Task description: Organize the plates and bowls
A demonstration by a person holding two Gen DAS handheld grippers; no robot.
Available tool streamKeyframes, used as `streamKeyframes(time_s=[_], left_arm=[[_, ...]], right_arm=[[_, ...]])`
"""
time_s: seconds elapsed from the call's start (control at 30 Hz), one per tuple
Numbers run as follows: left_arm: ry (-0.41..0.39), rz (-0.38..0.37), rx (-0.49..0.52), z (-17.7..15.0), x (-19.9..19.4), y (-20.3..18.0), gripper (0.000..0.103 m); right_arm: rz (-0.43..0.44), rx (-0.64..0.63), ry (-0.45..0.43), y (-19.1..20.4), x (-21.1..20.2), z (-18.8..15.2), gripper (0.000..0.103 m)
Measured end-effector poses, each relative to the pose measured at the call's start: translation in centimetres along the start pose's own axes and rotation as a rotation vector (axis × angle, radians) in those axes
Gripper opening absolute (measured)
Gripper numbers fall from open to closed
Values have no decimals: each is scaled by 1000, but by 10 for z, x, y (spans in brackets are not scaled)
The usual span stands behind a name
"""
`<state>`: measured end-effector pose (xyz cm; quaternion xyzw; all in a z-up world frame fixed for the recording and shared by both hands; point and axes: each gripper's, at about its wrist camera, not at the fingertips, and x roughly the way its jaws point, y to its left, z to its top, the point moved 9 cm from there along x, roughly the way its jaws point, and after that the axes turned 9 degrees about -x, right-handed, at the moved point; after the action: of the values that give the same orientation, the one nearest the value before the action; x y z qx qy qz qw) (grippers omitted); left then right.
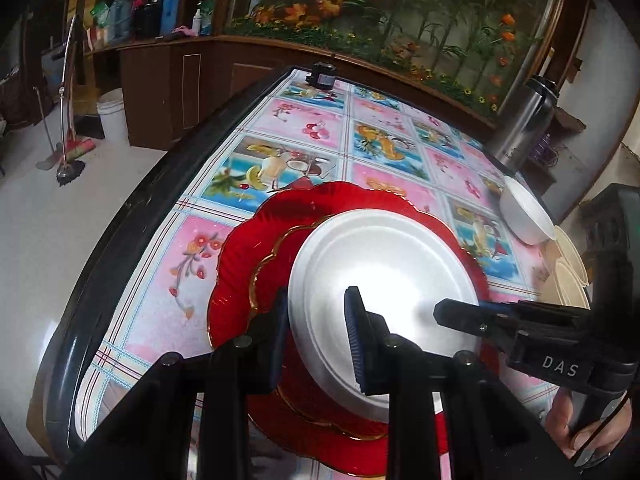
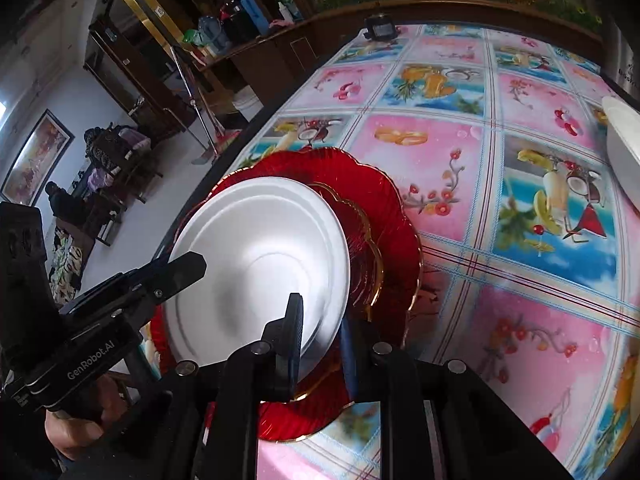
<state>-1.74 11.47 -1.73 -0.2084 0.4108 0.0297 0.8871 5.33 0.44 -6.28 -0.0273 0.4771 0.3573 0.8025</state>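
A white foam plate (image 1: 384, 272) (image 2: 260, 256) is over a small red gold-rimmed plate (image 1: 276, 268) (image 2: 362, 240), which lies on a larger red scalloped plate (image 1: 240, 248) (image 2: 384, 200). My left gripper (image 1: 318, 316) is shut on the white plate's near rim, one pad above and one below. My right gripper (image 2: 320, 316) is shut on the opposite rim. Each gripper shows in the other's view, the right gripper (image 1: 444, 312) at the plate's right side and the left gripper (image 2: 192, 264) at its left. Whether the white plate touches the red ones I cannot tell.
The table (image 1: 192, 280) (image 2: 520, 320) has a fruit-print cloth and a dark edge. A white bowl (image 1: 524, 216) (image 2: 624, 152), cream dishes (image 1: 572, 272) and a steel flask (image 1: 524, 120) stand at the right. A small black device (image 1: 322, 78) (image 2: 380, 28) sits at the far edge.
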Motion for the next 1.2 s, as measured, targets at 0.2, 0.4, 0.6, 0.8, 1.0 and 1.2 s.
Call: streamKeyframes(time_s=[0.2,0.4,0.6,0.8,1.0,1.2], left_arm=[[3,-1,-23,1,3,6,25],[1,-8,-34,3,0,3,39],[-28,-7,-37,7,-14,-1,41],[-82,-60,22,9,-40,-34,51],[-38,-161,171,-20,-43,-102,54],[47,-232,274,-57,-31,-149,54]], right_arm=[[-15,-19,4,2,6,7,21],[15,-35,9,9,5,6,36],[41,-15,-26,5,-15,6,37],[48,67,-147,-25,-76,0,37],[-44,250,-255,-102,-142,-21,53],[-163,426,-254,-181,-173,-56,60]])
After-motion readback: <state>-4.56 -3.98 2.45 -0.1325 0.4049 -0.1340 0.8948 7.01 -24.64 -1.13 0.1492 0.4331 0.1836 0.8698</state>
